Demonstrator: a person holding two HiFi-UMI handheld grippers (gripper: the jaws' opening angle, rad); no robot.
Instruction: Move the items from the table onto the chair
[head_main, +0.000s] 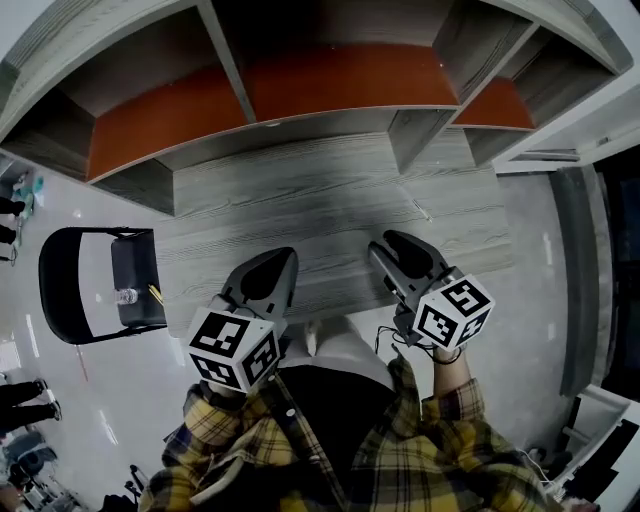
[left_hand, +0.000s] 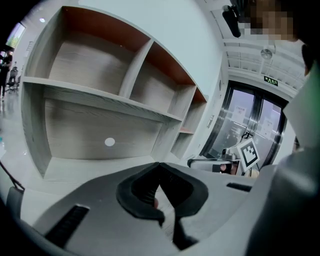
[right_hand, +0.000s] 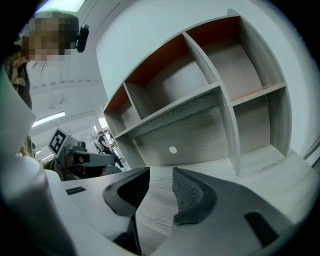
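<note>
Left tool (head_main: 283, 258) at 7 o'clock: jaws together, empty. Right tool (head_main: 385, 243) at 5 o'clock: jaws spread, empty, over bench (head_main: 300, 190).

Indoor light is even and rather dim in the head view, with the desk (head_main: 330, 200) shaded and the glossy floor (head_main: 100, 380) flecked with glare. Fisheye distortion bends the shelf (head_main: 300, 90) and blackens the corners. A ceiling strip light (right_hand: 47, 119) glows.
</note>
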